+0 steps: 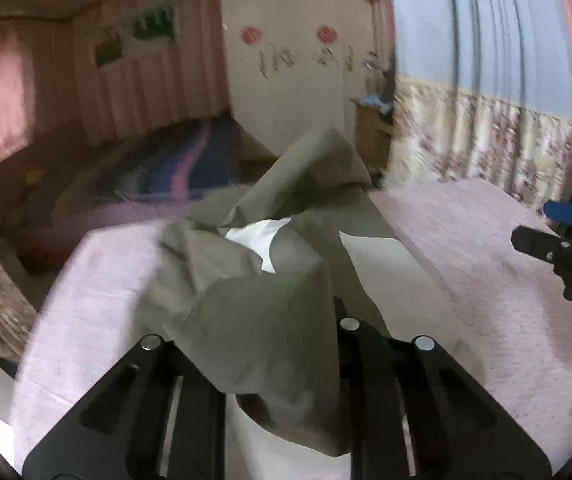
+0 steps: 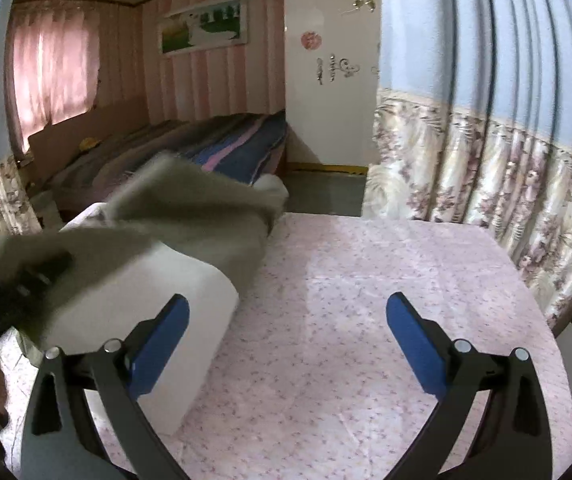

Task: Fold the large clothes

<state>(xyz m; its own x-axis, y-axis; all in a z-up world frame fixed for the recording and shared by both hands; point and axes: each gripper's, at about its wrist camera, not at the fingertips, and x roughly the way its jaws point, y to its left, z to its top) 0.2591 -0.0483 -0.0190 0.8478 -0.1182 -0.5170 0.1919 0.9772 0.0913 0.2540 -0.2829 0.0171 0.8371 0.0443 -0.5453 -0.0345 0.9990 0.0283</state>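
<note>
A large grey-olive garment (image 1: 261,280) with a white part (image 1: 261,240) lies bunched on the pink flowered table (image 1: 466,280). My left gripper (image 1: 286,344) is shut on a fold of the garment and lifts it; cloth drapes over the fingers and hides the tips. In the right wrist view the garment (image 2: 189,216) hangs at the left over its white panel (image 2: 157,320), with the left gripper (image 2: 33,276) blurred under the cloth. My right gripper (image 2: 286,340) is open and empty above the tablecloth (image 2: 346,280), beside the white panel. It also shows at the right edge of the left wrist view (image 1: 546,232).
A bed with a striped blue and purple blanket (image 2: 237,148) stands behind the table. Flowered curtains (image 2: 486,168) hang along the right. A white door (image 2: 330,72) is at the back. The table's right edge curves near the curtain.
</note>
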